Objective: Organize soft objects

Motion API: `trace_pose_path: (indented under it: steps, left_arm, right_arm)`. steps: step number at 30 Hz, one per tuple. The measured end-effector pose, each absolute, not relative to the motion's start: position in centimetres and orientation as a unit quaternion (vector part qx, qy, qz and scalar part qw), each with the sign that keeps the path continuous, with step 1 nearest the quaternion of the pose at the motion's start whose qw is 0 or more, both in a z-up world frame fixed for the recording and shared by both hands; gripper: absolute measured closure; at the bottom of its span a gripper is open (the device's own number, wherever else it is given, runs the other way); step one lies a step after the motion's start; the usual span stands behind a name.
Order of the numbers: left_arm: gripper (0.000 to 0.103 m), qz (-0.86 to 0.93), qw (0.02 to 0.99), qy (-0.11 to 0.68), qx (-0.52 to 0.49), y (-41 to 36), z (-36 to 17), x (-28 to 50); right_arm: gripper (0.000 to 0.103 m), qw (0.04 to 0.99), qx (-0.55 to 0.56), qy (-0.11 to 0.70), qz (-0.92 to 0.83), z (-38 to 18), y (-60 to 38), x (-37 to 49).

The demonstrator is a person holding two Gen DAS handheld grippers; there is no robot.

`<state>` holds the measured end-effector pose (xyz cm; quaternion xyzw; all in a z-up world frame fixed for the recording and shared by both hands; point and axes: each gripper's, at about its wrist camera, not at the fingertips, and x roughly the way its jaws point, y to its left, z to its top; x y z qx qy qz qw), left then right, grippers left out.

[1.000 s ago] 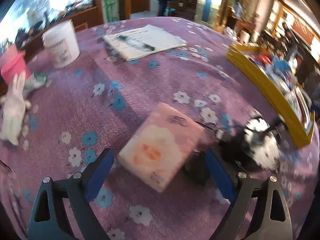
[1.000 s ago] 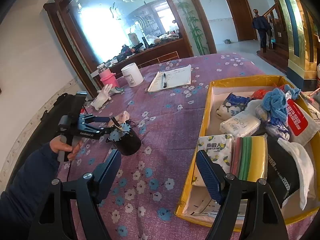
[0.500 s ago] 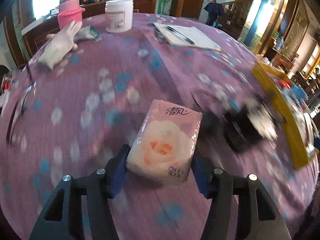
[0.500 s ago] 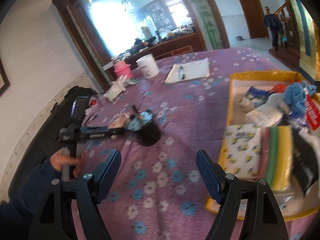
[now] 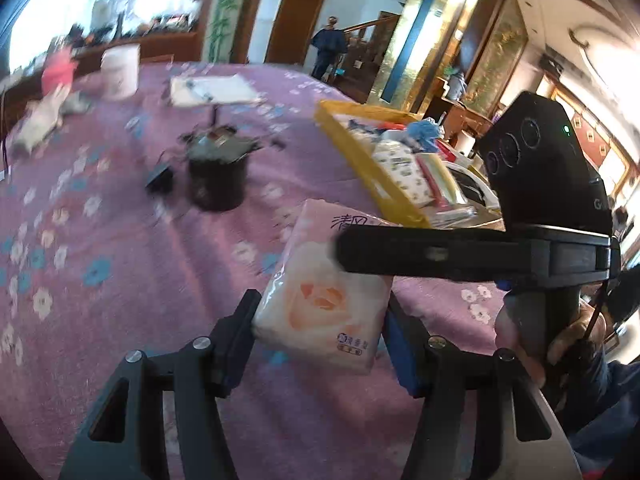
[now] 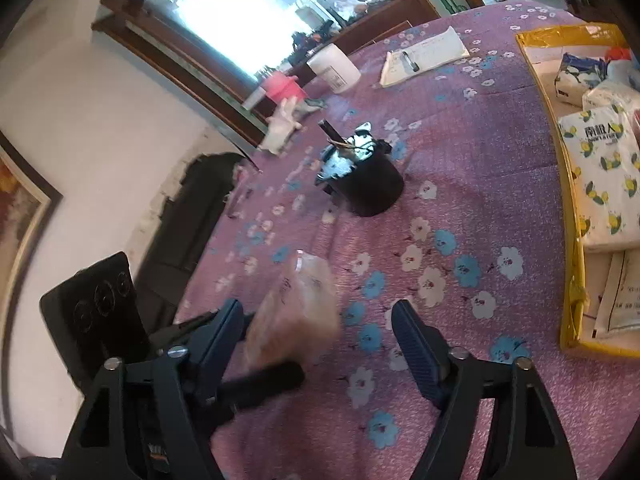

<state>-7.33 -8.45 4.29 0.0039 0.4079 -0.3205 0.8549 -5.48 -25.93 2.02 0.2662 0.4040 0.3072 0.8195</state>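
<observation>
A pink tissue pack [image 5: 320,300] printed with a rose sits clamped between the left tool's [image 5: 320,334] blue pads, lifted above the purple flowered tabletop [image 5: 120,260]. It looks light, soft and squashy in slick plastic wrap, so pinching its two long sides suits it. The right tool [image 6: 320,332] is closing, its pads not pressing the blurred pack between them. Chinese writing tops the wrapper, partly hidden. In the yellow tray [image 6: 572,240], one pack [image 6: 600,184] reads 南极人.
</observation>
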Motion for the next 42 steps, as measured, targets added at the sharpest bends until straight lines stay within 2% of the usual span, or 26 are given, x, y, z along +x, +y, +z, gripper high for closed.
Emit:
trace_pose_path:
  steps: [1,5,13,23,32,42]
  left_arm:
    - [0.044,-0.320,0.856,0.406,0.011,-9.1,4.5,-7.4]
    - [0.042,-0.325,0.853,0.407,0.025,-11.2,5.0,-7.2]
    - [0.041,-0.340,0.856,0.386,0.054,-14.9,6.9,-6.3]
    - [0.041,-0.380,0.848,0.358,0.094,-23.8,9.2,-4.7]
    - [0.040,-0.383,0.838,0.380,0.087,-30.0,7.5,-1.4]
    - [0.039,-0.359,0.841,0.397,0.079,-32.5,4.8,0.8]
  right_arm:
    - [0.069,0.820,0.260,0.408,0.306,2.2,-26.0,-5.6]
    - [0.074,0.847,0.236,0.379,0.288,3.8,-27.4,-6.8]
    - [0.075,0.867,0.254,0.335,0.269,5.6,-31.6,-7.8]
    - [0.075,0.890,0.297,0.277,0.205,7.7,-39.9,-8.7]
    - [0.076,0.899,0.310,0.275,0.142,7.3,-44.9,-6.8]
    - [0.078,0.890,0.338,0.288,0.101,5.1,-48.7,-4.3]
